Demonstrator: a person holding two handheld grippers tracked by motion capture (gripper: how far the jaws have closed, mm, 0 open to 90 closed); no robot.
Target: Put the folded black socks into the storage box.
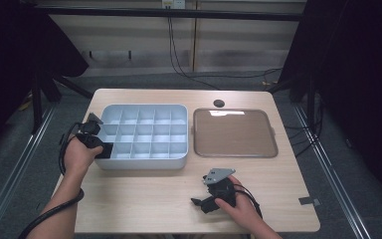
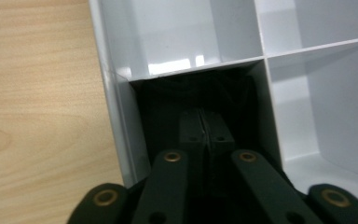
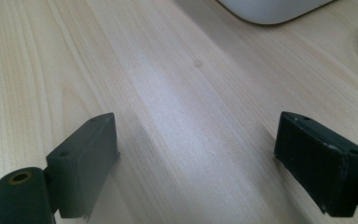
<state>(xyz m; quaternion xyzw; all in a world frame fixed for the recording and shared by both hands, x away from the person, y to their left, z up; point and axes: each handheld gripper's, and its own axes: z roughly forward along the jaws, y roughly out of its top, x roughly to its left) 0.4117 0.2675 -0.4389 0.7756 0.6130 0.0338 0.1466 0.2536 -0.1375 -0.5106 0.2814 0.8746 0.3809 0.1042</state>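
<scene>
The wooden table (image 1: 144,199) spreads out under my arms. On it, the grey compartment box (image 1: 144,133) is my landmark. Just beside it on its right lies the flat brown tray (image 1: 235,133), and past that tray's far edge there is a small dark disc (image 1: 219,103). My left gripper (image 1: 99,147) is at the box's near left corner, dipped into the corner compartment (image 2: 279,121). In the left gripper view its jaws are pressed together, pad against pad. The compartment is dark, so I can't tell for sure whether anything thin is caught between them. My right gripper (image 1: 201,203) rests on the bare table, nearer me than the box and off its right end. Its jaws are spread wide, with just wood grain between them.
</scene>
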